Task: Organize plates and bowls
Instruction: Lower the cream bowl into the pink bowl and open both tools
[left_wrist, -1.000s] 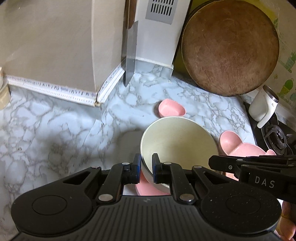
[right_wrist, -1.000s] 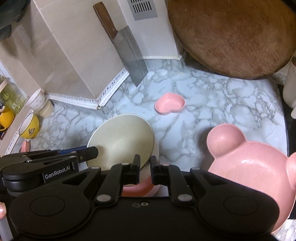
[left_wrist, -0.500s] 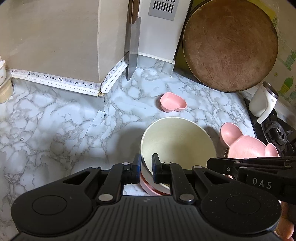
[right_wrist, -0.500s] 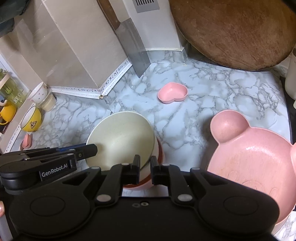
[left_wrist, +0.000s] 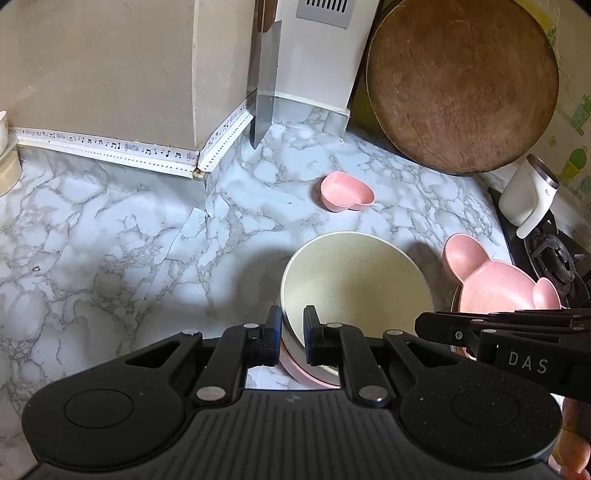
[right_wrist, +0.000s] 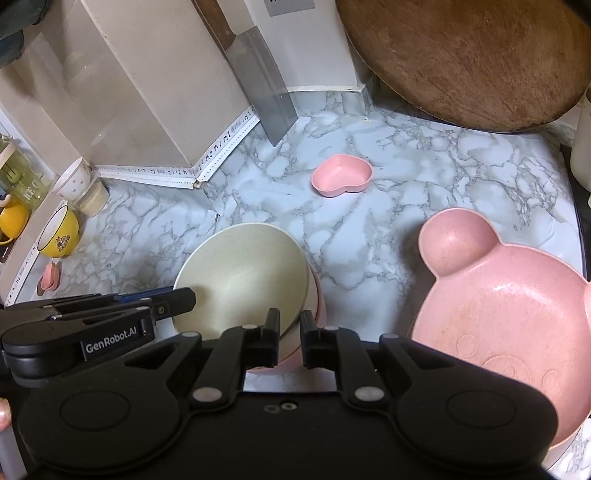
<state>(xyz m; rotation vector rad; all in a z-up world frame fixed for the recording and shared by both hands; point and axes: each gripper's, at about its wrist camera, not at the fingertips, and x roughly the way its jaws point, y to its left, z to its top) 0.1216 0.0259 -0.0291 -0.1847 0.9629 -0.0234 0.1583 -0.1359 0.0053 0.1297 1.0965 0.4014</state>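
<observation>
step: both grippers nesting cream bowl (left_wrist: 354, 284) into pink bowl (right_wrist: 320, 295) | left gripper (left_wrist: 289, 334), right gripper (right_wrist: 286, 338) pinching rim | next: releasing, probably

You've got a cream bowl (left_wrist: 356, 280), speckled, tilted w/ its opening facing up and away, nested in a pink bowl (left_wrist: 295, 365) that shows only as a rim beneath it on the marble tabletop (left_wrist: 110, 240). Left gripper (left_wrist: 289, 332) pinches the cream bowl's near-left rim; right gripper (right_wrist: 284, 336) straddles the stack's near-right rim. A pink bear-shaped plate (right_wrist: 509, 317) w/ round ear sections sits upright just right of the stack. A small pink heart-shaped dish (right_wrist: 341, 179) sits upright farther back, well apart from both.
</observation>
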